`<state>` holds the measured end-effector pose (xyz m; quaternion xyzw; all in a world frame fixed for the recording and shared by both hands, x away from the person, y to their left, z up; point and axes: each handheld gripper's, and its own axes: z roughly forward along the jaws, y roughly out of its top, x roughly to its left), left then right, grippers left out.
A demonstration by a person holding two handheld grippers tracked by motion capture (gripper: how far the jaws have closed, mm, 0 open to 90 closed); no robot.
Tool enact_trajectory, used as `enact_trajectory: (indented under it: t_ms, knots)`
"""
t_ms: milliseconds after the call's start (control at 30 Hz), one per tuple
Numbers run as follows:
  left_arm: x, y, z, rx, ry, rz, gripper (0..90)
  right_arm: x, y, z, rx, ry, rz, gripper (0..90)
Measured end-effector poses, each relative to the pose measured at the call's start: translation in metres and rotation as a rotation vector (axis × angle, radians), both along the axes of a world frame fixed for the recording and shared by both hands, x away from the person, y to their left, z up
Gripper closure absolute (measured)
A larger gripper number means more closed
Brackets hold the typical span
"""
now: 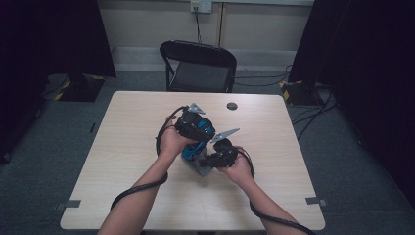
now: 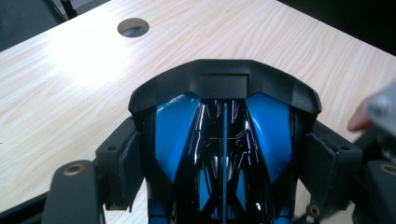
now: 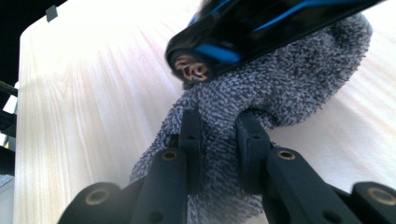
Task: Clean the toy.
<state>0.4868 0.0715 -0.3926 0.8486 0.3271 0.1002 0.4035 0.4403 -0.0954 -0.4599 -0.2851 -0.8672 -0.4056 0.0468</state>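
At the centre of the high view, a glossy blue-and-black object [image 1: 192, 151] is clamped between the left gripper [image 2: 224, 154] jaws; a grey fuzzy cloth [image 3: 280, 93] beneath it is pinched by the right gripper [image 3: 219, 140]; the table [image 1: 122, 147] lies under both.

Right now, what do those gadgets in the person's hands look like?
Each hand-held gripper is black: the left hand-held gripper and the right hand-held gripper each carry a grey three-cornered plate on top. A thick black cable trails from each along the bare forearms. Up close, the blocky black fingers show brass-coloured pivot rings.
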Motion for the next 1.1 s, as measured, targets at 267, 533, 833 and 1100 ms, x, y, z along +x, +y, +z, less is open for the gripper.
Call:
enact_trajectory:
  t_ms: [267, 533, 833, 1100]
  knots:
    - [0.003, 0.005, 0.002, -0.011, -0.007, 0.019, 25.4, -0.004, 0.012, -0.007, -0.011, 0.01, 0.036, 75.3]
    - [0.006, 0.007, 0.003, -0.006, -0.014, 0.04, 25.4, -0.007, 0.019, -0.008, -0.017, 0.014, 0.063, 75.3]
    - [0.012, 0.016, 0.005, -0.009, -0.024, 0.075, 25.4, -0.009, 0.015, -0.008, -0.048, 0.017, 0.09, 75.2]
    - [0.015, 0.018, 0.009, -0.009, -0.027, 0.089, 25.4, -0.01, 0.017, -0.006, -0.053, 0.021, 0.118, 75.2]
